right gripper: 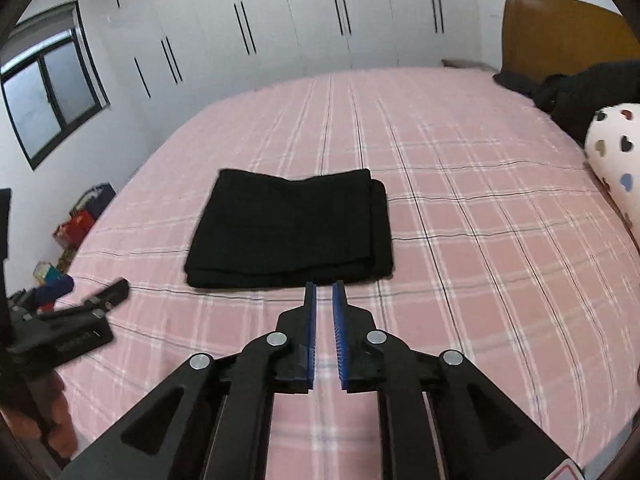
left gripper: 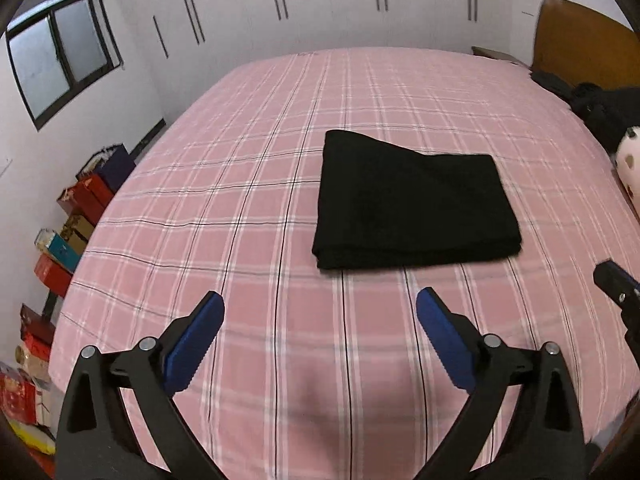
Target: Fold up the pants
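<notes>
The black pants (left gripper: 412, 204) lie folded into a flat rectangle in the middle of the pink plaid bed (left gripper: 240, 200). My left gripper (left gripper: 320, 294) hovers over the sheet in front of the fold's near edge, its blue pads wide apart and nothing between them. In the right wrist view the pants (right gripper: 288, 228) lie just beyond my right gripper (right gripper: 324, 284), whose pads stand only a narrow slit apart and hold nothing. Both grippers are clear of the cloth. The left gripper's tip (right gripper: 108, 292) shows at the left of that view.
A brown headboard (right gripper: 560, 32) stands at the far right, with a heap of dark clothes (right gripper: 580, 88) and a white heart-print pillow (right gripper: 616, 152) beside it. Coloured boxes (left gripper: 80, 208) line the floor left of the bed. White wardrobes (right gripper: 320, 20) fill the far wall.
</notes>
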### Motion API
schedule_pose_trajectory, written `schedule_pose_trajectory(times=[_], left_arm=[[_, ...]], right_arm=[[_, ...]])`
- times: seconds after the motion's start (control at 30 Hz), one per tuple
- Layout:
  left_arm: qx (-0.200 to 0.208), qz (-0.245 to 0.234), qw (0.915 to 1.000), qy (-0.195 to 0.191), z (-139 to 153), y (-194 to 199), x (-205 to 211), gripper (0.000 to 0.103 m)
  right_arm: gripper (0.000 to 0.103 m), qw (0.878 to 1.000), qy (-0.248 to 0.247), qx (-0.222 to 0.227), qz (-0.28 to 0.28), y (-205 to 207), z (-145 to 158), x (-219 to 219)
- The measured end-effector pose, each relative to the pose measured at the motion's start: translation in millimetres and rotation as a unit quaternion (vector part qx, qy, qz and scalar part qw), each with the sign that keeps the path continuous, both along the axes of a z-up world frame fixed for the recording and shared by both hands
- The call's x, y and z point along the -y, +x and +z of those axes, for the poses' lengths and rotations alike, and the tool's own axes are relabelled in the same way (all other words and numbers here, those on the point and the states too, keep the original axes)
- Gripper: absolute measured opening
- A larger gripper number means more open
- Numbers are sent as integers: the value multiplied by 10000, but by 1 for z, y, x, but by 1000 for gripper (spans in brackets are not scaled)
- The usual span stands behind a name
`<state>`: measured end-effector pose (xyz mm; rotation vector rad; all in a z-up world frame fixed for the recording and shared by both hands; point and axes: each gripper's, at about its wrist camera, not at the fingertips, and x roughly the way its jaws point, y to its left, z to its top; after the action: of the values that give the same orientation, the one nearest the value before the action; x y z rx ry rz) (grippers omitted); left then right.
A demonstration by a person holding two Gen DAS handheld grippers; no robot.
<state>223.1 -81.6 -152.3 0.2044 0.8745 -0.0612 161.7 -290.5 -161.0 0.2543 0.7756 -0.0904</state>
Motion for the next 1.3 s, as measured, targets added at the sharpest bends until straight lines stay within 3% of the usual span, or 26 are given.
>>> schedule_pose_trajectory(times=[0.07,0.13,0.53,0.63,1.3], left_arm=[[15,-54,10000,-31,2,-17,0,95],[-6,-101,9999,-83,4,-33,0,95],[69,-181,9996,-184,8,-102,-1,95],[39,-175,9996,-202,7,-113,-1,95],[127,-83,9997,-169,9,-142,-11,95]], right_arm=[[30,9998,-72,87,-136,-19,6,-4],[34,9997,-66,122,-186,-36,7,-8],[35,9992,-19,24,-388,-96,10,-15],[40,9992,-57,38,-387,-104,11,-18],[45,9997,-153,132,-149,-128,20,-35]])
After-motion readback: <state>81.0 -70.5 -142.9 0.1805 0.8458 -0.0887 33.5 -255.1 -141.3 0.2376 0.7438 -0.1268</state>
